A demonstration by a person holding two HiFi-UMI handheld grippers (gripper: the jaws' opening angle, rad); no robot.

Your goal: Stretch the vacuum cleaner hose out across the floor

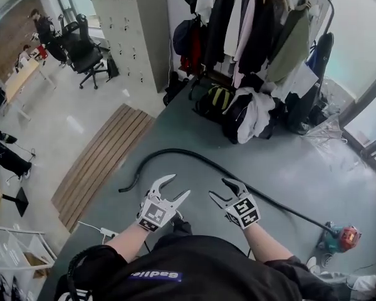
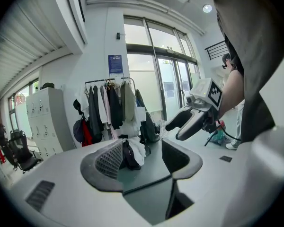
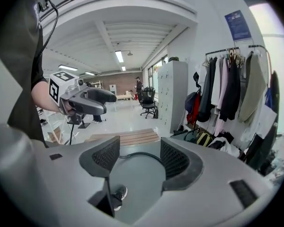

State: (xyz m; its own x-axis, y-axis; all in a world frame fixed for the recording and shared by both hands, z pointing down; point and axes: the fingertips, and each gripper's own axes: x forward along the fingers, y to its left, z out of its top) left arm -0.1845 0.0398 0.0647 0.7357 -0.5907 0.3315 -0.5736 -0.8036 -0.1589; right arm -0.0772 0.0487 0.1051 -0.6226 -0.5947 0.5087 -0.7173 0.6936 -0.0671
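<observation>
The black vacuum hose [image 1: 175, 153] lies on the grey floor. It curves from a free end at the left, arcs over, and runs right down to the red and teal vacuum cleaner [image 1: 340, 237]. My left gripper [image 1: 179, 185] and right gripper [image 1: 218, 189] hang side by side above the floor, nearer me than the hose, both open with nothing between the jaws. In the right gripper view the hose [image 3: 138, 154] shows as a curve between the open jaws of the right gripper [image 3: 135, 162], far below. The left gripper [image 2: 142, 161] faces the coat rack, with nothing in its jaws.
A coat rack [image 1: 257, 24] hung with jackets stands at the back, with bags and clothes [image 1: 244, 111] piled on the floor under it. A wooden slatted mat [image 1: 103, 158] lies to the left. Grey lockers [image 1: 128, 24] and office chairs [image 1: 84, 52] stand further back. A white power strip [image 1: 106, 232] lies near my left arm.
</observation>
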